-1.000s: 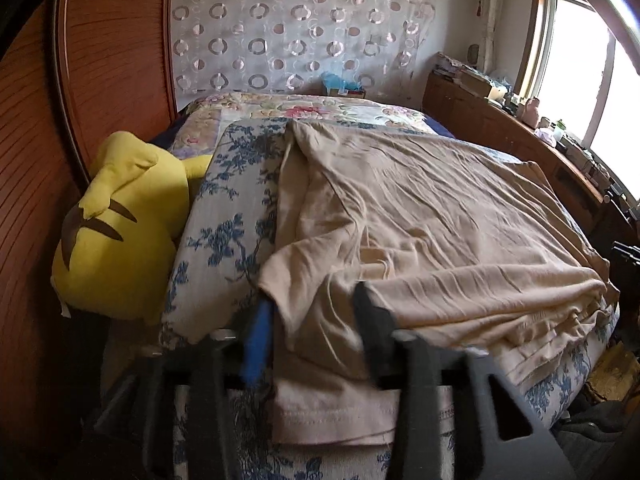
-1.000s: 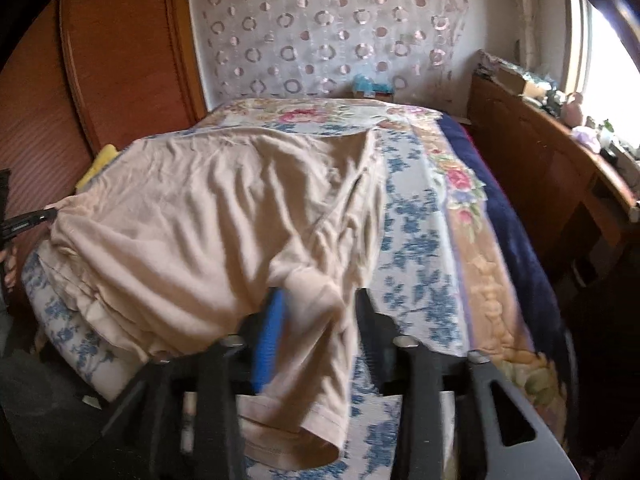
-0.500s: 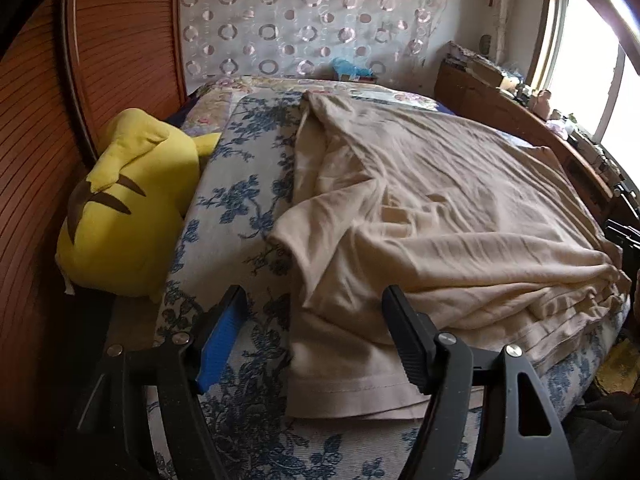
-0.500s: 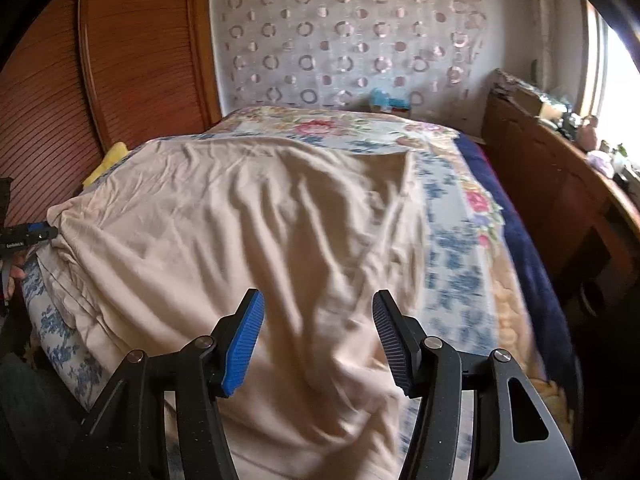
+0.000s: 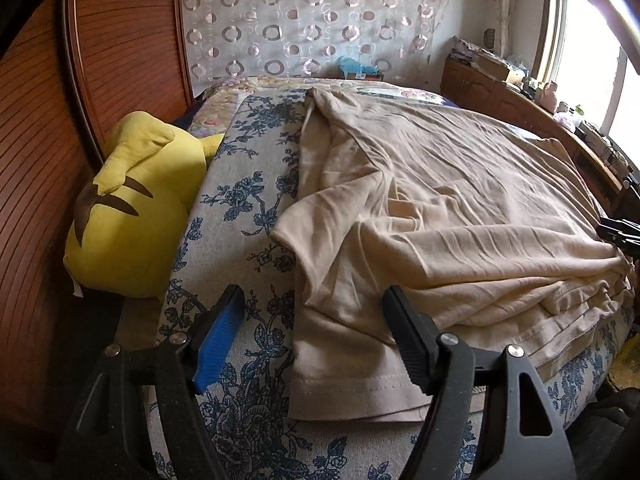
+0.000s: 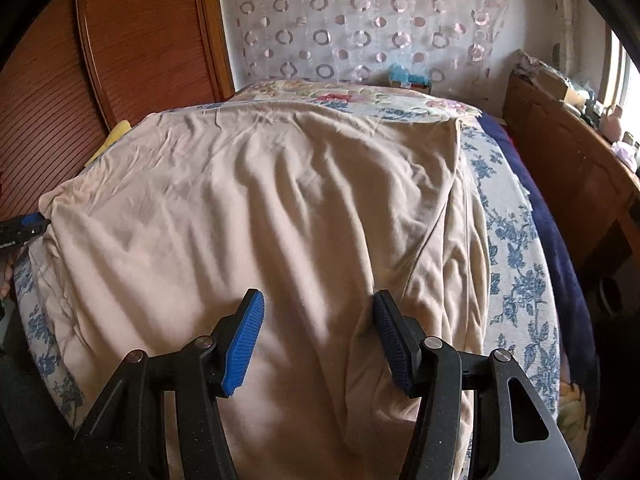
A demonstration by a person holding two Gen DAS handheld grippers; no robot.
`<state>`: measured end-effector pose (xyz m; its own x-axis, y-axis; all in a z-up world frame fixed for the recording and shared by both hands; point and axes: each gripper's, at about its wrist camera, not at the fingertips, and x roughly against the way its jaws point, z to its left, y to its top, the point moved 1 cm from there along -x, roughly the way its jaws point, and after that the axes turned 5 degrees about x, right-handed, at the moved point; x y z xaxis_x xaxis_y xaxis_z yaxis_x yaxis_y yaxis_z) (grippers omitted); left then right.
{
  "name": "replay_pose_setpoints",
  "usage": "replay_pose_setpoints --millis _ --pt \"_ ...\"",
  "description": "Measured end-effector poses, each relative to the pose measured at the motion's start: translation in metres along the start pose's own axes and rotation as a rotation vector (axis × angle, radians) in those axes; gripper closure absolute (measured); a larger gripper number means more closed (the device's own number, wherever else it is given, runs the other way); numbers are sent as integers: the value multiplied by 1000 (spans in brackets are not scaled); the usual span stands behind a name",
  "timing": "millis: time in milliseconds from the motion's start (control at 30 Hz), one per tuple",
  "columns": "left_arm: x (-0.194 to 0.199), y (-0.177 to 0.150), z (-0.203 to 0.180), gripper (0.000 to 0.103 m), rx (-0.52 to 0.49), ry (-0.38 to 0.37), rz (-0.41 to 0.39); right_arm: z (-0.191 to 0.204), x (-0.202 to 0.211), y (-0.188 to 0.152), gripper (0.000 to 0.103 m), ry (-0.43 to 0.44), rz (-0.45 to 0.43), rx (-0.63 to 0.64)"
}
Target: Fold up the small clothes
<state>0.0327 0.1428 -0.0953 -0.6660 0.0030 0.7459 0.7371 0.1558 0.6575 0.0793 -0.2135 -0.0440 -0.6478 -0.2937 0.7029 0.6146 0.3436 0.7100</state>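
A beige T-shirt [image 5: 440,208] lies spread and wrinkled on the bed, a sleeve folded over near its left edge; it fills the right wrist view [image 6: 280,208]. My left gripper [image 5: 316,332] is open and empty, just above the shirt's near hem. My right gripper [image 6: 316,340] is open and empty, hovering over the shirt's near part. The tip of the right gripper shows at the far right of the left wrist view [image 5: 620,232]; the left gripper's tip shows at the left edge of the right wrist view [image 6: 24,226].
The bed has a blue floral cover [image 5: 240,184]. A yellow plush toy [image 5: 136,204] lies at its left against a wooden wardrobe [image 5: 60,120]. A wooden sideboard [image 6: 568,168] with clutter runs along the right under a window. A patterned curtain [image 6: 360,24] hangs behind.
Both grippers were shut on the shirt one second ago; both have opened, let go of the fabric and pulled back slightly. The shirt now lies flatter on the bed.
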Motion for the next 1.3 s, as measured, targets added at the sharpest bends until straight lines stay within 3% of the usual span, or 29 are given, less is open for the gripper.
replay_pose_setpoints --millis 200,333,433,500,633,933,1000,1133,1267,1300 --pt "0 0 -1 30 3 -5 3 4 -4 1 33 21 -4 24" --pt "9 -2 -1 30 30 -57 -6 7 -7 1 32 17 -1 33" --pt "20 -3 -2 30 30 -53 -40 10 -7 1 31 8 1 41" --pt "23 -4 -4 39 23 -43 -41 10 -7 1 31 8 1 42" --pt "20 -2 -2 47 40 -45 -40 10 -7 1 31 10 0 39" --pt "2 -1 -5 53 38 -36 -18 11 -7 0 31 11 -1 36" --pt "2 -2 -7 64 28 -29 -26 10 -6 0 31 9 0 39" --pt "1 -1 -9 70 25 -33 -24 12 -6 0 31 -3 6 53" --pt "0 1 -9 95 28 -60 -15 14 -7 0 30 -12 11 65" --pt "1 2 -9 96 36 -71 -15 14 -7 -1 30 -12 11 65"
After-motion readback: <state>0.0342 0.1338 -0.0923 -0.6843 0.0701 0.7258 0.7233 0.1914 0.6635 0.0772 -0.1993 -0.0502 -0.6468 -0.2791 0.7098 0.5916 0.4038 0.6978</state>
